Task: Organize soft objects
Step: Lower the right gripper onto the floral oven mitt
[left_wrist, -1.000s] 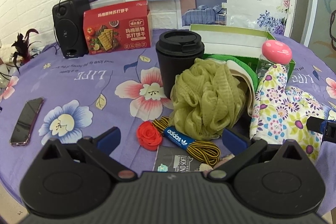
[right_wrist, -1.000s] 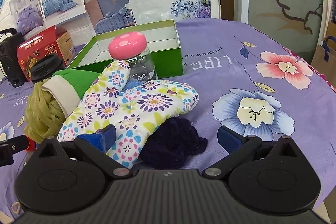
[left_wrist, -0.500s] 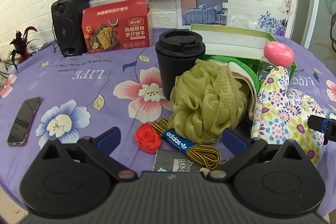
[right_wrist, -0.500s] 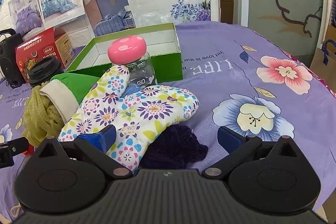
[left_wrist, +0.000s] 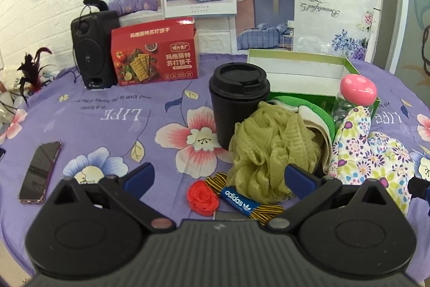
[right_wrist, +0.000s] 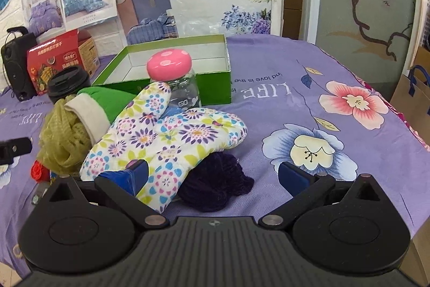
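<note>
An olive mesh bath pouf (left_wrist: 271,149) (right_wrist: 63,136) lies mid-table against a green and cream plush piece (left_wrist: 314,120) (right_wrist: 96,105). A floral oven mitt (left_wrist: 371,155) (right_wrist: 166,141) rests beside them, partly covering a dark purple knitted item (right_wrist: 215,184). Behind stands an open green box (left_wrist: 303,74) (right_wrist: 172,69). My left gripper (left_wrist: 219,175) is open, low in front of the pouf, above a red fabric rose (left_wrist: 203,199) and a striped lace bundle (left_wrist: 242,202). My right gripper (right_wrist: 215,174) is open, its left pad at the mitt's near edge.
A black lidded cup (left_wrist: 239,101) stands behind the pouf, and a pink-capped jar (left_wrist: 354,96) (right_wrist: 174,77) sits before the box. Farther left are a red cracker box (left_wrist: 154,53), a black speaker (left_wrist: 91,50) and a phone (left_wrist: 40,171). A flowered purple cloth (right_wrist: 309,125) covers the table.
Both grippers have drawn back and lifted slightly, so the objects sit a little farther off. Nothing on the table has moved, and both grippers stay open.
</note>
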Demonstrator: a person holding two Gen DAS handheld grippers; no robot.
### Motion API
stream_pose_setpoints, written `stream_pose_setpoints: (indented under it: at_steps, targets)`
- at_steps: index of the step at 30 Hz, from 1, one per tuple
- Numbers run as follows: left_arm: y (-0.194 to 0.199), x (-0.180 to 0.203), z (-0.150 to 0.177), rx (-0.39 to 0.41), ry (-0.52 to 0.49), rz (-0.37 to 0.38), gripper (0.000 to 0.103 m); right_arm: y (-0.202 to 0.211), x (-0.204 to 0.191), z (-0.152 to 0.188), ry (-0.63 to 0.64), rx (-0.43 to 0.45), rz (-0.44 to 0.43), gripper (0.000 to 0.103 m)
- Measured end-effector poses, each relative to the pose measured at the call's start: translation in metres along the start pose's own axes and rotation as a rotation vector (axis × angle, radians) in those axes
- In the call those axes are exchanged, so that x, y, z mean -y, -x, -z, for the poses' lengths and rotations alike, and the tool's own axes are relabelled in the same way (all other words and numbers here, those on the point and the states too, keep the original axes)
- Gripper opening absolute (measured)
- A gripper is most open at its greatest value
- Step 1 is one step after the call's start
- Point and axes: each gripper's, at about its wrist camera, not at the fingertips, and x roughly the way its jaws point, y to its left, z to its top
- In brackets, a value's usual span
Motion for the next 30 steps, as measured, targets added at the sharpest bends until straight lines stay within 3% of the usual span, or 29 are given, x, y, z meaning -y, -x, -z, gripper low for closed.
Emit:
stream_pose_setpoints:
  at_steps: [4, 9, 17, 23, 30]
  targets:
    - [-0.007, 0.011, -0.007, -0.010, -0.037, 0.053, 0.103, -0.001, -0.008, -0.003, 0.023, -0.021, -0.014, 0.091]
    - [-0.024, 0.019, -0.011, -0.026, -0.113, 0.068, 0.103, -0.005, -0.028, -0.005, 0.067, -0.057, -0.060, 0.091]
    - [-0.058, 0.029, -0.020, -0.071, -0.099, 0.143, 0.103, -0.031, -0.045, -0.001, 0.110, -0.126, -0.092, 0.090]
    - [-0.072, 0.035, -0.022, -0.063, -0.159, 0.089, 0.103, -0.046, -0.052, -0.002, 0.173, -0.120, -0.051, 0.090]
    - [-0.069, -0.008, -0.023, -0.082, -0.084, 0.016, 0.103, -0.043, 0.014, -0.006, 0.001, -0.133, 0.050, 0.090]
